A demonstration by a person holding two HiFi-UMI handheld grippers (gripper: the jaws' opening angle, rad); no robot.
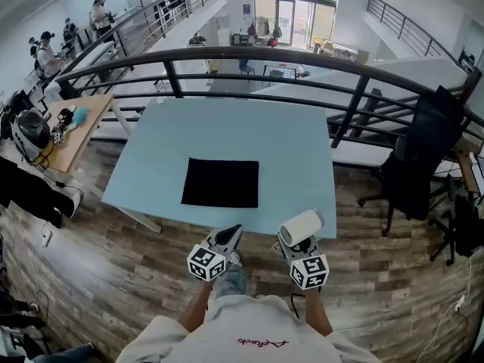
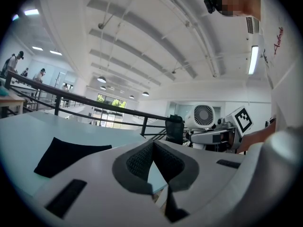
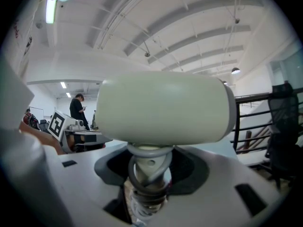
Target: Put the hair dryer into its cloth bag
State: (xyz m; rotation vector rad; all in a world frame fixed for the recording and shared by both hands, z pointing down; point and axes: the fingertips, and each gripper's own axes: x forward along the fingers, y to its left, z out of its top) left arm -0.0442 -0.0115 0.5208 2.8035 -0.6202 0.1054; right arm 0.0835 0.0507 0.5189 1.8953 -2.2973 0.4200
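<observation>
Above a mezzanine workspace, a person stands at the near edge of a pale blue desk with a claw in each hand, both short of the desktop and over the wood floor. The right claw is clamped, jaws partly apart, on the handle of a cream hair dryer. Its own view shows the pads pressing the stem just under the barrel, where a grey loop and what looks like wound cord sit. Gripping there likely keeps the heavy barrel close to the pads so it does not swing. The barrel rides crosswise above the jaws, its end face turned toward 2 o'clock in the head view.

The left claw is fully closed with nothing in it. It points toward 1 o'clock, just beside the right one at its 9 o'clock. It seems kept free for the cloth, since a limp bag needs one side lifted before anything can slide in.

The black cloth bag lies flat and square on the near half of the desk, at 12 o'clock from the left claw and 11 o'clock from the dryer, well apart from both. Which edge is its mouth cannot be made out. Lying collapsed, it offers no opening yet, so packing has not begun.

A dark railing curves behind the desk, and an office chair stands at 3 o'clock.
</observation>
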